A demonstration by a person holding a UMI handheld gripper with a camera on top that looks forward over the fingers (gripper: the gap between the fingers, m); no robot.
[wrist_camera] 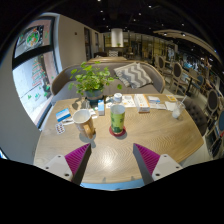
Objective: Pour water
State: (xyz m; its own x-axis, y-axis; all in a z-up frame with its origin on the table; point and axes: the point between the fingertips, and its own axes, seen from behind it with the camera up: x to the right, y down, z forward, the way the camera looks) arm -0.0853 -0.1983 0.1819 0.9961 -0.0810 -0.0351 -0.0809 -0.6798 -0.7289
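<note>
Behind the table (150,140) runs a bright café-like room: a sofa with a striped cushion (133,74) at the far end, posters on one wall, shelving on the other.

The tabletop is pale wood, and everything on it can be placed from the bottle (118,115) standing near its middle on a small red coaster. The bottle is upright, with a white cap and a green label; whether the cap is loose I cannot tell. Just beside it, on the poster-wall side, stands a cup (84,121), also upright, light-coloured with an orange band. Its contents are not visible from here. Beyond the bottle sits a potted plant (92,82) with broad green leaves. Some cards or leaflets lie flat past the bottle and out toward the shelving side, and a small pale object rests farther that way, too small to name.

The gripper (110,160) hangs short of the bottle, fingers spread wide apart with nothing between them; the pink pads (75,157) face each other across bare wood. Bottle and cup both lie ahead of the fingertips, untouched.

By my reading, the task has barely begun: nothing is grasped or tilted. Approach, grip, lift and pour into the cup all remain.
</note>
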